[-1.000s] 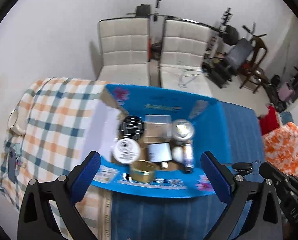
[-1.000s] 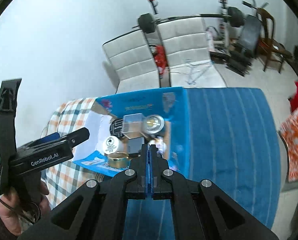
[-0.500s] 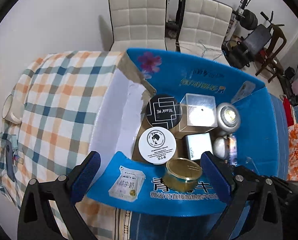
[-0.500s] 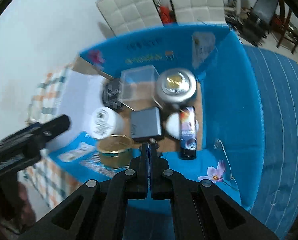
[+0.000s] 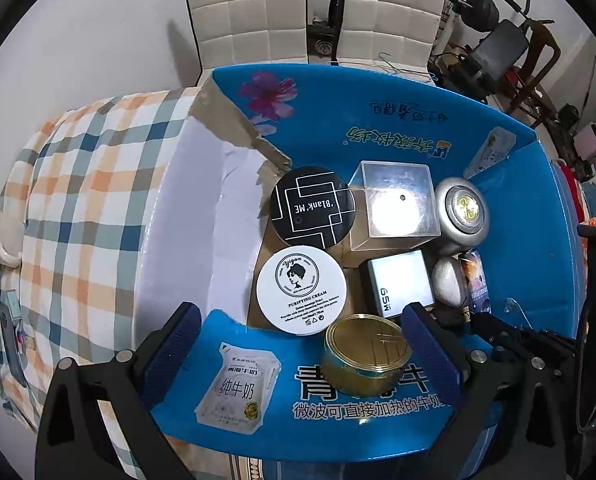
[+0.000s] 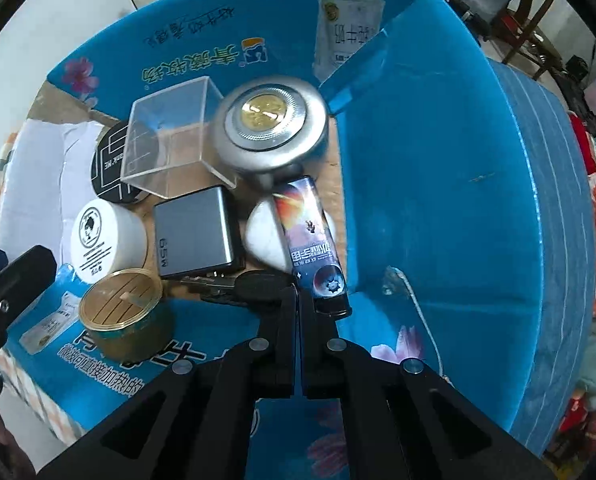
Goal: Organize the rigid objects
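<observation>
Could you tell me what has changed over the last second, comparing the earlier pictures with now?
Both grippers came forward and down toward the blue box. The right gripper, shut throughout, now has its tips at the black key by the grey charger. The left gripper stayed open and now frames the gold tin. Nothing in the box has moved.

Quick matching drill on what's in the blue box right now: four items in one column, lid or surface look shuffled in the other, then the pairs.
Items:
1. gold tin
2. round black jar
3. white cream jar
4. grey charger

Looks:
A. "65W" printed on its side
B. white maze lines and "Blank ME"
C. ribbed metallic lid, resting on the box's front flap
D. portrait logo and "PURIFYING CREAM"

Pairs: 1-C, 2-B, 3-D, 4-A
</observation>
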